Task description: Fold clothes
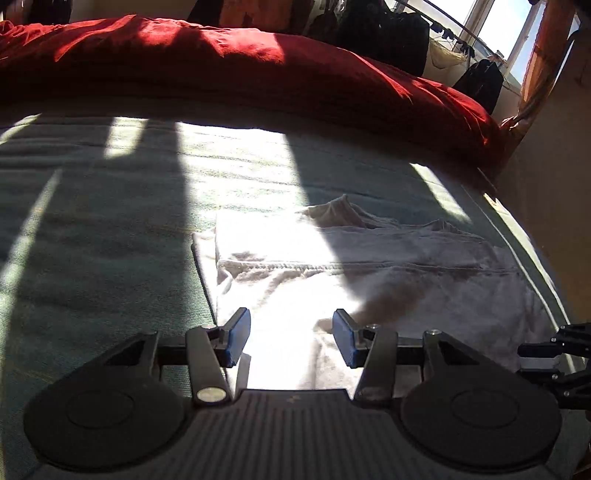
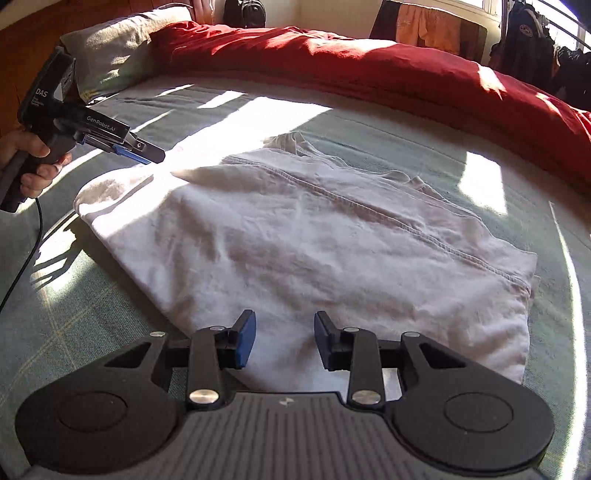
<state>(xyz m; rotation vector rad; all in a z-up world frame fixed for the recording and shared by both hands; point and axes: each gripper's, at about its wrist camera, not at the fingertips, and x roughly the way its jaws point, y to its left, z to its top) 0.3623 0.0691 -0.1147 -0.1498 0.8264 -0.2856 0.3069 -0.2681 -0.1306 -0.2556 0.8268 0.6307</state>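
A white shirt (image 2: 314, 240) lies folded flat on the grey-green bed cover (image 2: 92, 314), a stitched hem running across its top layer and the collar bunched at the far side. My right gripper (image 2: 284, 339) is open over the shirt's near edge, nothing between its blue pads. In the left wrist view the shirt (image 1: 369, 280) lies half in bright sun, and my left gripper (image 1: 291, 338) is open over its near left part, holding nothing. The right wrist view shows the left gripper (image 2: 147, 155) from the side, just above the shirt's far left corner, held by a hand (image 2: 33, 162).
A rumpled red duvet (image 2: 369, 70) runs along the far side of the bed, with a grey pillow (image 2: 110, 55) at its left end. Dark clothes hang on a rack (image 1: 388, 33) by the window. The bed's right edge (image 1: 517, 221) is close to the shirt. A cable (image 2: 35, 236) trails from the left gripper.
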